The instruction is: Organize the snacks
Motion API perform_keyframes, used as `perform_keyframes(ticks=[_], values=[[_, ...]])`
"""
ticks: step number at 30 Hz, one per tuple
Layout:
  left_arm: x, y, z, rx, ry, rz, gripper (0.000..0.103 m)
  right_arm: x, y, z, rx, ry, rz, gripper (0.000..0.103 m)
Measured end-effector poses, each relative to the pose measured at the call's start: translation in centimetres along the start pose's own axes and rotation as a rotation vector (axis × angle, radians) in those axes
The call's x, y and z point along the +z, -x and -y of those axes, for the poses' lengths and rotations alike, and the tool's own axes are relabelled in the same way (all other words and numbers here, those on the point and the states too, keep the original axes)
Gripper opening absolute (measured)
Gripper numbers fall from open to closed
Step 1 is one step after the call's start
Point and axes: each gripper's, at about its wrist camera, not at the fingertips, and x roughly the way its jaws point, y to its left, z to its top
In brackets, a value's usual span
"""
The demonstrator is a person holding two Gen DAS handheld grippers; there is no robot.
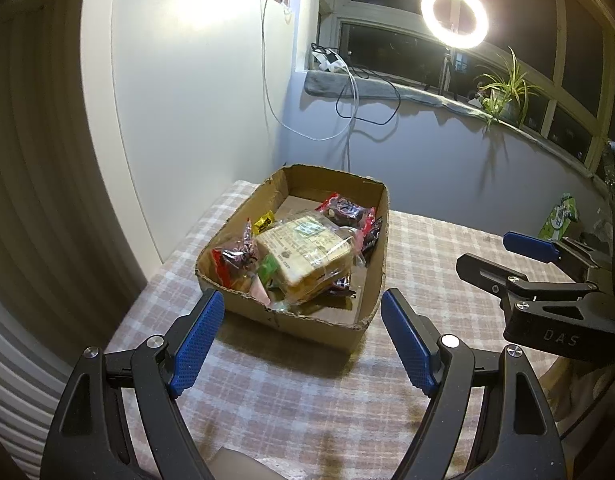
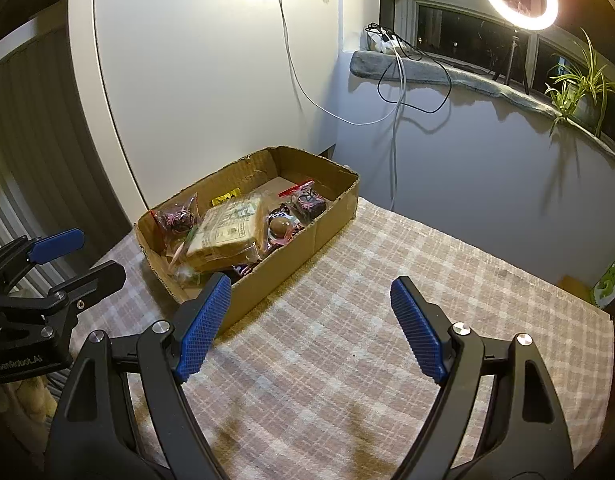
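The left gripper (image 1: 301, 306) has its blue fingers (image 1: 195, 336) spread wide and grasps nothing; it hangs just before the near wall of the cardboard box (image 1: 319, 324). The right gripper (image 2: 311, 292) is also released and empty, above the checked tablecloth (image 2: 347, 360), to the right of the box. Inside the box lie the snacks: a wrapped bread loaf (image 1: 307, 248) in the middle, with red packets (image 1: 347, 210) around it. Behind the box a ring light (image 1: 454, 15) shines at the window

We are reading "DAS" on the right gripper (image 1: 507, 256) body and "GenRobot.AI" on the left gripper (image 2: 73, 258) body; snack wrapper print is staying unreadable.
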Motion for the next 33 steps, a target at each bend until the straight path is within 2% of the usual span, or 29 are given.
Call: perform_keyframes(ticks=[33], values=[[-0.35,0.05,0.33,0.014,-0.007,0.004,0.081,-0.81,-0.49,-0.22,0.013,-0.020,-0.021,0.085]])
